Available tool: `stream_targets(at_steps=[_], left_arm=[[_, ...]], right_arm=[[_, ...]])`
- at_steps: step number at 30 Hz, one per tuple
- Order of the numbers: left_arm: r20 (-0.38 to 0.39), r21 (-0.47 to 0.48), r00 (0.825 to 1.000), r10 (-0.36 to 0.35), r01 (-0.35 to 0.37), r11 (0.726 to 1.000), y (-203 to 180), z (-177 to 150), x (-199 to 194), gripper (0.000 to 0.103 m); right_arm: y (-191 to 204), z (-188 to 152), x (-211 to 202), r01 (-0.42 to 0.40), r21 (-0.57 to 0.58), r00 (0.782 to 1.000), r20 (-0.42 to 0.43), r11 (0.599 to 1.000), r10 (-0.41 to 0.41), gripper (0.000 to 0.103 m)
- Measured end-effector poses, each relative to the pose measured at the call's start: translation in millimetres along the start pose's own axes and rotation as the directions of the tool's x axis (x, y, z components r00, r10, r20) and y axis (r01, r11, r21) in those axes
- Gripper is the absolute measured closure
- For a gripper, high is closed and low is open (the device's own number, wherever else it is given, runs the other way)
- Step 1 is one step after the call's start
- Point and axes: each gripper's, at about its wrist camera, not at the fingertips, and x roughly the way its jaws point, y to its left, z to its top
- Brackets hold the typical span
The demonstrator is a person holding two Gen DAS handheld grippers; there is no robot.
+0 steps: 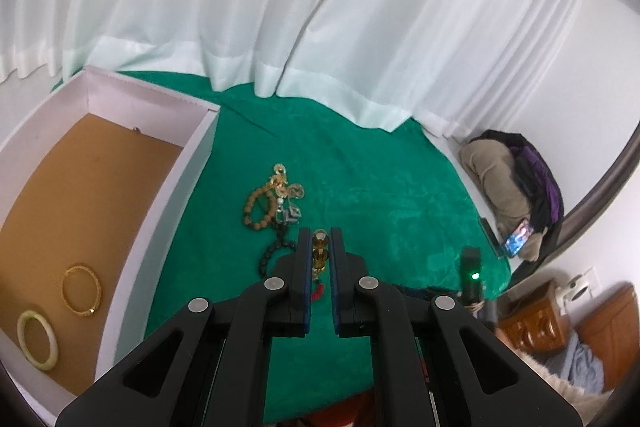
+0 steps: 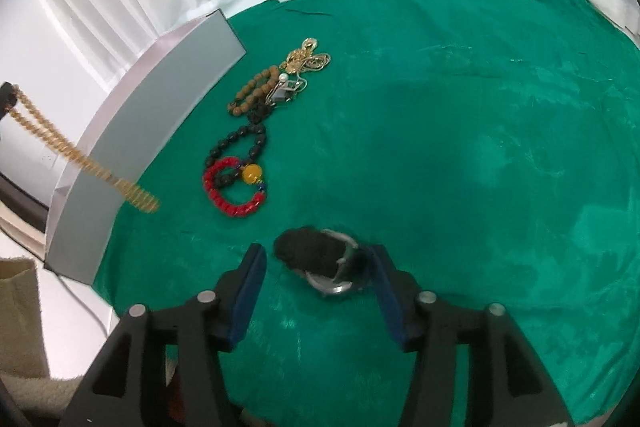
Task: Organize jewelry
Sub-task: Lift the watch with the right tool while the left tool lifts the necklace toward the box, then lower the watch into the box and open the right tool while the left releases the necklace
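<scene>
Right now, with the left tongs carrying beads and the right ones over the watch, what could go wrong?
1. The amber bead strand hangs long and loose from the shut left tongs; it could catch the white box wall on the way in.
2. The right tongs stand open around the watch, which lies off-centre toward one finger, so closing may push it away.
3. The red bracelet overlaps the black bead bracelet; lifting one may drag the other.

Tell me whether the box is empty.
Not empty: the box holds a gold bangle and a pale ring bangle on its brown floor.
</scene>
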Motion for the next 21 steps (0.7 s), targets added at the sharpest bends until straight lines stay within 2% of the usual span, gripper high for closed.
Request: stream_targets(at_steps=[2,3,5,7,10,13,15,18,21], left_arm=[[0.003,-0.007,1.0,0.001,-0.001,1.0,0.9,0.9,-1.7,0.098],[0.004,-0.009,1.0,-0.001,0.001,1.0,1.0,1.5,-3.3,0.098],[0.009,-0.013,1.0,-0.008,0.008,1.0,0.9,3.4,-9.9,0.098],[0.023,-0.025,0.999,-0.03,0.031,0.999,1.8,8.4,-24.9,0.098],[0.071,-0.04,0.996,-0.049,0.052,0.998,4.6,21.9,-54.3,0.098],[0.138,-0.041,0.989,-0.045,0.051,0.998,7.4,39.4,-90.7,0.098],[0.187,-0.035,0.982,-0.018,0.025,0.999,11.0,53.3,-115.3,0.098],[0.248,-0.032,0.967,0.052,-0.045,0.998,22.2,73.4,-147.2,0.098],[0.263,-0.066,0.959,0.108,-0.094,0.993,47.2,89.8,-161.8,0.098]], right_arm=[[-4.1,0.4,8.2,0.011,0.017,1.0,0.019,1.0,-0.011,0.049],[-6.9,0.8,10.0,0.013,0.03,0.999,0.029,0.999,-0.014,0.054],[-11.2,1.5,9.2,0.014,0.062,0.999,0.052,0.998,-0.018,0.059],[-9.3,3.4,0.3,-0.009,0.08,0.997,0.079,0.997,0.003,0.059],[8.6,16.8,-25.6,-0.02,0.038,0.991,0.131,0.999,0.015,0.06],[41.9,45.0,-55.8,-0.054,-0.042,0.981,0.185,0.998,0.061,0.06],[67.6,66.3,-68.2,-0.081,-0.1,0.973,0.208,0.992,0.1,0.06],[108.5,96.6,-73.0,-0.117,-0.174,0.962,0.224,0.978,0.155,0.06],[164.7,131.8,-61.5,-0.155,-0.253,0.954,0.214,0.955,0.212,0.06]])
